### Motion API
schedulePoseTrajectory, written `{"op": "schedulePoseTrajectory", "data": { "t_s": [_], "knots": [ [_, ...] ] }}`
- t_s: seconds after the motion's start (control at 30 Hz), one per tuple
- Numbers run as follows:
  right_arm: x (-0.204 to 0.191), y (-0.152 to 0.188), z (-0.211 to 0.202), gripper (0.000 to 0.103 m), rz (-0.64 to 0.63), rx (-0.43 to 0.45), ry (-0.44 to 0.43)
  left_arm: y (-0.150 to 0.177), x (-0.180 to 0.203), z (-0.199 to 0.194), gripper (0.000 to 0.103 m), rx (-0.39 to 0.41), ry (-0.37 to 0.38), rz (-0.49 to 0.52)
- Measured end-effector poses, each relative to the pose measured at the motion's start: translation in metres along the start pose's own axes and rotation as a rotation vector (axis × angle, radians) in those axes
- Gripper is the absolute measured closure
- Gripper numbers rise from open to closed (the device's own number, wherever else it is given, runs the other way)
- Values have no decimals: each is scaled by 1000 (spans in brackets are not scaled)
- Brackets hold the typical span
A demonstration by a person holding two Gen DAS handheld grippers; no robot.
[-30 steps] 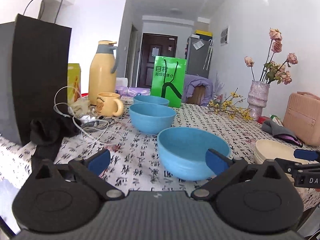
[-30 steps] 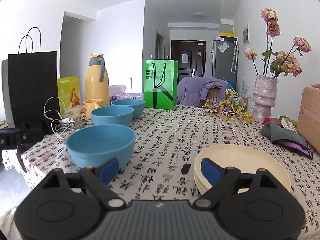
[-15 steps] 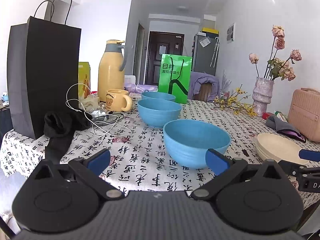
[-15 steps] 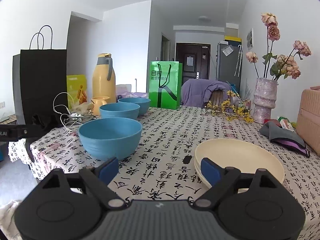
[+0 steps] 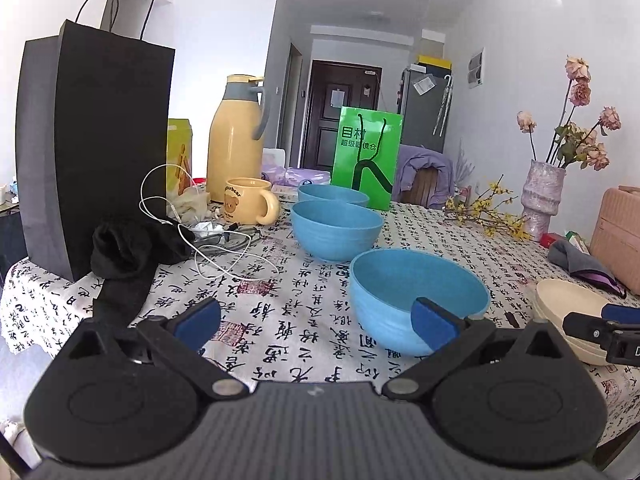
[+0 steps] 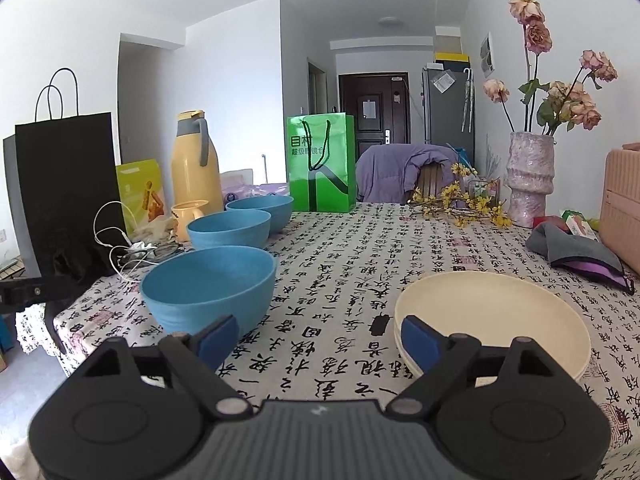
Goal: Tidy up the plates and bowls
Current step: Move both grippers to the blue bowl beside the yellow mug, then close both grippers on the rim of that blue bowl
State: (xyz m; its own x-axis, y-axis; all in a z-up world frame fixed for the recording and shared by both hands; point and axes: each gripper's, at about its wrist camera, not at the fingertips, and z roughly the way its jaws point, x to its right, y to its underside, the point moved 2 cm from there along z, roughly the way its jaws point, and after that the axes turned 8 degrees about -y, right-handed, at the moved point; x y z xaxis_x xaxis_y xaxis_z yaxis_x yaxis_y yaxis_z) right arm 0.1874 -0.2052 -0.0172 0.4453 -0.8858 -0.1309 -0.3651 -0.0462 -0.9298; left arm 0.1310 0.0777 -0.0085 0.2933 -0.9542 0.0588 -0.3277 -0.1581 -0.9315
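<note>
Both grippers wait wide open and hold nothing. The left gripper (image 5: 316,315) faces the near blue bowl (image 5: 416,300). The right gripper (image 6: 320,336) is near the cream plates (image 6: 492,320). I think picking up comes next.

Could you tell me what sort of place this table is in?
Most likely a lived-in flat, at a dining table: a patterned cloth with blue bowls and cream plates, a flask and vase, and a front door and fridge down the hall.
</note>
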Motion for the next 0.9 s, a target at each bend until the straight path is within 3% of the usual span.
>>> {"op": "schedulePoseTrajectory", "data": {
  "t_s": [0.27,0.5,0.73,0.9],
  "knots": [
    [-1,-27,36,15,-6,-32,-26,-25,-3,39,0,-7,3,-6],
    [7,-84,86,15,66,-78,-153,-69,-8,109,0,-129,63,-20],
    [16,-137,166,15,156,-219,-296,-105,-3,179,0,-215,87,-31],
    [21,-150,239,19,202,-347,-346,-119,-1,235,0,-281,99,-56]
  ]
}}
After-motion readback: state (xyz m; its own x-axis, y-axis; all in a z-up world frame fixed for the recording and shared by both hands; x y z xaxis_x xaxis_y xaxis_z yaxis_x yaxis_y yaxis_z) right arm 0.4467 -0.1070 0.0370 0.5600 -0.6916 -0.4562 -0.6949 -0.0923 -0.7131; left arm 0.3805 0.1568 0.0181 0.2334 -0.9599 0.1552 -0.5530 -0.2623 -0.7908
